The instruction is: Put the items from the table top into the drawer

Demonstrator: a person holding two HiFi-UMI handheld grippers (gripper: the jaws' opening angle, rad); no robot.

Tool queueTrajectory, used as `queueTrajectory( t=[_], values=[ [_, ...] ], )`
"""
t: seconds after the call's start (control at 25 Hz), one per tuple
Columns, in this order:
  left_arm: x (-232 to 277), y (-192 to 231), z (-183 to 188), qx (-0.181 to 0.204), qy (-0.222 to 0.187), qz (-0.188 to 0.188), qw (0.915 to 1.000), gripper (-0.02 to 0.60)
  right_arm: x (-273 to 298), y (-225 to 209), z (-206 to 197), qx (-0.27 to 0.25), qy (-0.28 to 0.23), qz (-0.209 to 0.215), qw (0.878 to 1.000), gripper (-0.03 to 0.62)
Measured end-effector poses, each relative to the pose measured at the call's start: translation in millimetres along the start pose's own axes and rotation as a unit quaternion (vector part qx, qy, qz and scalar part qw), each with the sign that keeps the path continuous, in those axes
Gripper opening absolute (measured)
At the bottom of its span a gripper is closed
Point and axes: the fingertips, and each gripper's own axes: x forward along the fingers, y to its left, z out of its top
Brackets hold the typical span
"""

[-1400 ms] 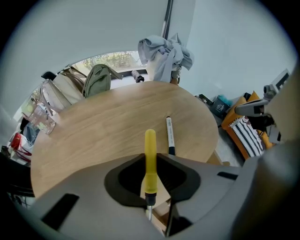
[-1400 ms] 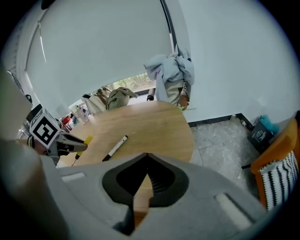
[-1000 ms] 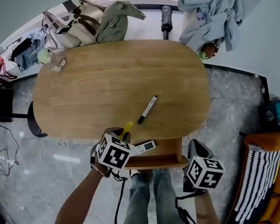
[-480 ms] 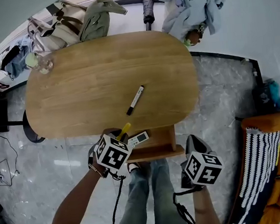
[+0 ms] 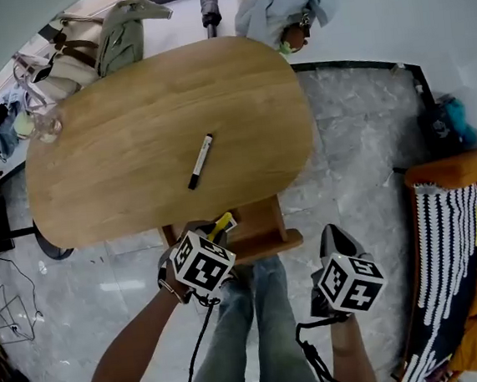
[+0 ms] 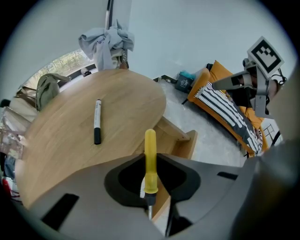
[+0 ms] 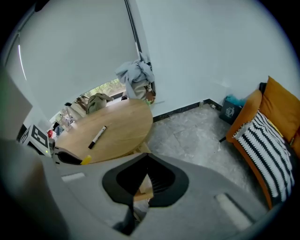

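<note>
A yellow-handled screwdriver (image 6: 150, 150) stands up between the jaws of my left gripper (image 6: 149, 190), which is shut on it. In the head view that gripper (image 5: 214, 237) hangs over the left front of the open wooden drawer (image 5: 263, 230), with the screwdriver (image 5: 220, 226) pointing toward the table. A black and white marker (image 5: 200, 161) lies on the oval wooden table (image 5: 118, 155); the marker (image 6: 97, 121) also shows in the left gripper view. My right gripper (image 5: 330, 237) is shut and holds nothing, to the right of the drawer above the floor.
A glass (image 5: 46, 125) stands at the table's far left end. Bags (image 5: 98, 44) and hanging clothes (image 5: 275, 2) lie beyond the table. An orange sofa with a striped cushion (image 5: 447, 267) is at the right. The person's legs (image 5: 252, 327) are below the drawer.
The view has swung, so the table has slid left and turned. The screwdriver, which pointed over the table's edge, is now over the drawer. Both grippers keep their grip state.
</note>
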Motion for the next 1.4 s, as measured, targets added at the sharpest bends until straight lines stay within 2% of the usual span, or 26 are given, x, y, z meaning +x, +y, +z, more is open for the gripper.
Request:
queueTrajectory(
  t=[0.32,0.72,0.92,1.08,1.24,1.4],
  values=[
    [46,-31,-12,0.028,0.032,-0.034,0.9985,0.071,-10,-41,-27,0.054,-0.003,-0.039,0.998,0.005],
    [93,-47,-19,0.060,0.061,-0.063,0.9943,0.071,-18,-80,-54,0.107,-0.005,-0.088,0.990,0.005],
    [106,-52,-18,0.075,0.068,-0.071,0.9923,0.071,-21,-84,-63,0.125,-0.007,-0.100,0.987,0.005],
    [111,-57,-16,0.072,0.068,-0.084,0.9915,0.075,-24,-87,-66,0.130,-0.008,-0.107,0.986,0.005],
    [108,-63,-15,0.071,0.064,-0.096,0.9907,0.139,-26,-85,-64,0.129,-0.009,-0.108,0.986,0.005],
    [95,-55,-16,0.062,0.060,-0.094,0.9918,0.146,-24,-72,-55,0.121,-0.008,-0.099,0.988,0.005]
  ],
)
